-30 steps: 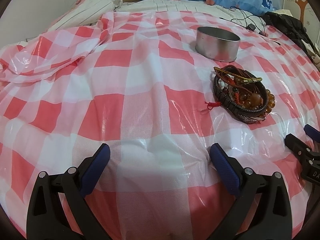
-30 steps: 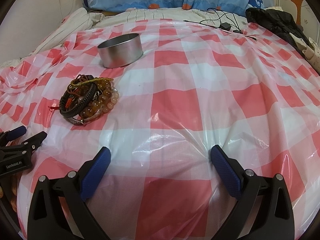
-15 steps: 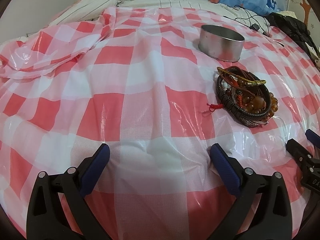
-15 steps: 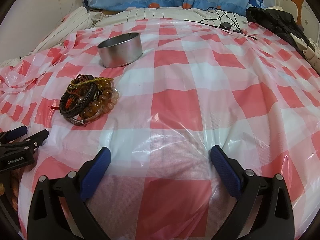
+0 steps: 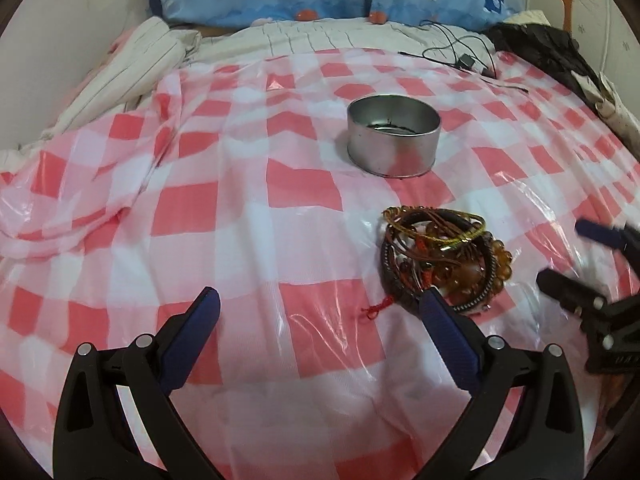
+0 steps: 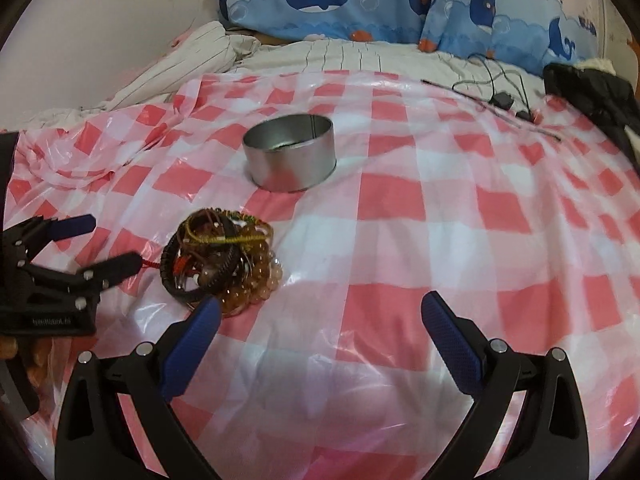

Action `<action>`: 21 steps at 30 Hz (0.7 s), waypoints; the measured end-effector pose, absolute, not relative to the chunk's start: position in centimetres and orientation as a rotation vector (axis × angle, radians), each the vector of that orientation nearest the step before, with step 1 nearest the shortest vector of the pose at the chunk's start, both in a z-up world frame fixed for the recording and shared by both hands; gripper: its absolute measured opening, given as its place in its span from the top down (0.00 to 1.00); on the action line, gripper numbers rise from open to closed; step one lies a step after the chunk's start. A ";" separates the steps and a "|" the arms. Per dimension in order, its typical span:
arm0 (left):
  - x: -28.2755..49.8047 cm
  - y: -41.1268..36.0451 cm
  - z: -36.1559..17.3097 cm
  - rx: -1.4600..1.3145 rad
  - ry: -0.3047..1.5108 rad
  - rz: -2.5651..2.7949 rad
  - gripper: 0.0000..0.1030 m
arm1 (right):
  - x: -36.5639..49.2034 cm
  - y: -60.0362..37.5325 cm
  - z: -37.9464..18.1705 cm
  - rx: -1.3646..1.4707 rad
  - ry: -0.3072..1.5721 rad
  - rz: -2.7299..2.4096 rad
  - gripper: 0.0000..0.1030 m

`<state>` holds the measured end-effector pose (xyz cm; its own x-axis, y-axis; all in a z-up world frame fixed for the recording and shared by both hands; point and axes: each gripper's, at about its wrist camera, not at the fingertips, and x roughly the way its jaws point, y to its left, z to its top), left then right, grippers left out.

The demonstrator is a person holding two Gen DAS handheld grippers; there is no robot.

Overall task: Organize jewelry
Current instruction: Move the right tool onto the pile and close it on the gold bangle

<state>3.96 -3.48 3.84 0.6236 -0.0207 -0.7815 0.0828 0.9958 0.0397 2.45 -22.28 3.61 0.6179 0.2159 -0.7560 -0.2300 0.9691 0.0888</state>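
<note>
Left wrist view: left gripper [image 5: 316,312] spread w/ nothing held; bracelet pile [image 5: 440,258] lies right of centre, tin [image 5: 394,140] beyond it.

Right wrist view: right gripper [image 6: 320,316] spread, empty; pile near left. Bracelets probably light, tangled, beads slippery, so pinch one cord band at the rim.

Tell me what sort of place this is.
Most likely a bedroom: whale-print pillows against the wall, striped bedding beneath a red-checked plastic sheet, where a bracelet pile and metal tin sit.
</note>
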 end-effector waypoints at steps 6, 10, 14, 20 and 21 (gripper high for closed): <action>4.2 -2.9 2.8 0.002 0.919 -0.043 0.07 | 2.8 -21.1 3.7 -0.031 0.843 0.281 0.07; 4.3 -2.9 2.8 0.032 0.908 -0.010 0.07 | 2.8 -20.3 4.1 -0.065 0.814 0.321 0.07; 4.5 -1.8 3.0 0.021 0.904 0.046 0.07 | 3.7 -18.4 4.8 -0.149 0.777 0.412 0.07; 4.5 -0.4 3.7 0.000 0.879 0.090 0.07 | 6.0 -16.8 4.0 -0.193 0.817 0.504 0.36; 4.5 -0.3 3.8 0.002 0.878 0.094 0.07 | 6.6 -16.7 3.7 -0.186 0.838 0.520 0.43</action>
